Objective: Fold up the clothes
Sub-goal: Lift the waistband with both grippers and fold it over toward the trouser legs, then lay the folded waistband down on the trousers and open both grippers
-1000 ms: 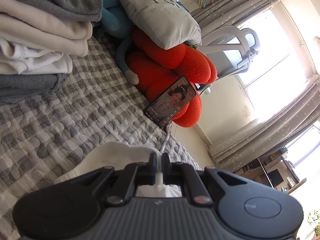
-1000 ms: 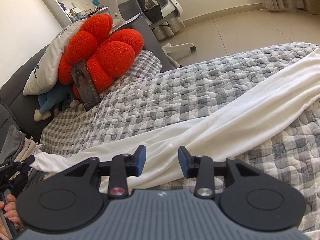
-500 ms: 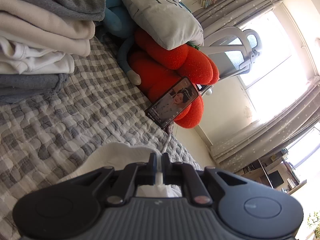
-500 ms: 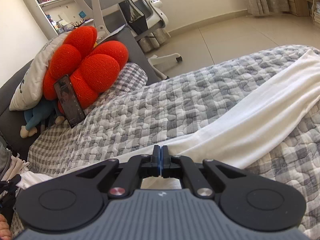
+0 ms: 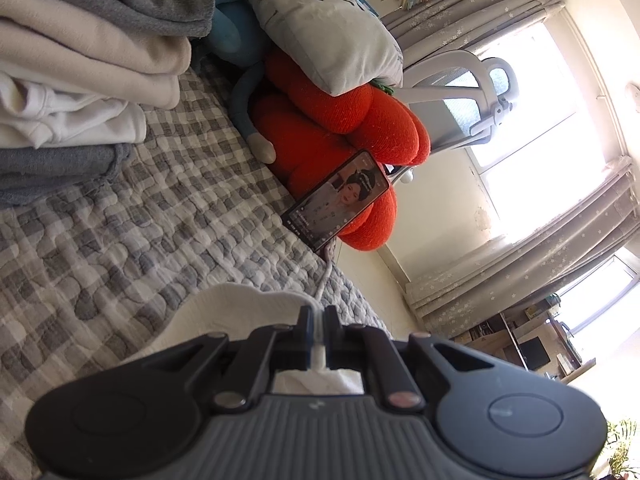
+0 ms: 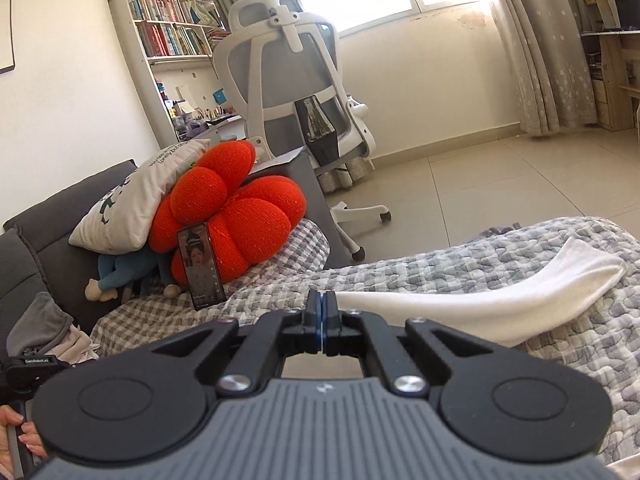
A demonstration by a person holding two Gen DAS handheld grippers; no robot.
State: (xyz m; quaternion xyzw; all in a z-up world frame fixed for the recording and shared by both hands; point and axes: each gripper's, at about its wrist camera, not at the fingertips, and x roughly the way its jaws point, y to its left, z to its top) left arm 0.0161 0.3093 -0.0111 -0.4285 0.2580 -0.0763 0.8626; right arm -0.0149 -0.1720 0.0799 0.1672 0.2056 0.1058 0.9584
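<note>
Since 1 s ago the right gripper has closed from wide apart to fully together and lifted, so its view now takes in the room and window where it earlier looked down along the cloth. The left gripper has barely shifted and stays clamped on the same fold of cloth.

The long white soft cotton garment lies across the grey-and-white checked quilted bedspread, its far end tapering to a blunt point towards the bed's edge. In the left wrist view a thin ridge of the white fabric shows squeezed between the left jaws, with more bunched behind them. The right jaws meet tip to tip; the cloth runs up to them from the right, but whether any is pinched between them I cannot tell.

The garment looks light, limp and somewhat stretchy: it sags between held points and will drape rather than hold a crease. It should not slip from rubber pads, yet a thin single layer can pull out under tension. Best holds are at hems or corners, taking a doubled edge, with the 2 grips well apart so the span stays taut.

A stack of folded grey, cream and white clothes sits on the bedspread near the red puffy flower-shaped cushion and the propped smartphone.
</note>
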